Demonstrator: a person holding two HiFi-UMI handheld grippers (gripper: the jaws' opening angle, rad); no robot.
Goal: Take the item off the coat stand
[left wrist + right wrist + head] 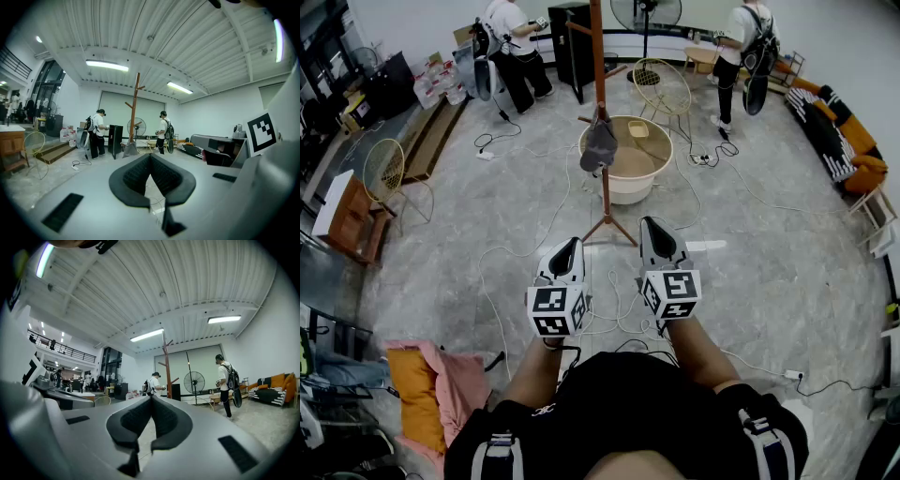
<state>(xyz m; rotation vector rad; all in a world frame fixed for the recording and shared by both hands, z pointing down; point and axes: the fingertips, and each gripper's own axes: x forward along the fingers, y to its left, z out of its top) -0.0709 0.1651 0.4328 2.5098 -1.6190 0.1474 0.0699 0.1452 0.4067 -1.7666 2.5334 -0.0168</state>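
A wooden coat stand (600,84) rises from the floor ahead of me on splayed feet. A dark grey cap (599,145) hangs from it about halfway up. In the left gripper view the coat stand (136,108) is far off, with the grey cap (131,149) low on it. The right gripper view shows only the stand's pole (167,366). My left gripper (571,246) and right gripper (649,225) are side by side, well short of the stand's feet. Both point toward it. Each has its jaws together with nothing between them, and the pads meet at the left gripper's tip (150,155) and the right gripper's tip (151,398).
A round white tub (649,178) stands just behind the stand, and a wire chair (663,86) is beyond it. Cables (516,253) trail over the floor. Two people (517,52) stand at the back. An orange and pink cloth (431,384) lies low left.
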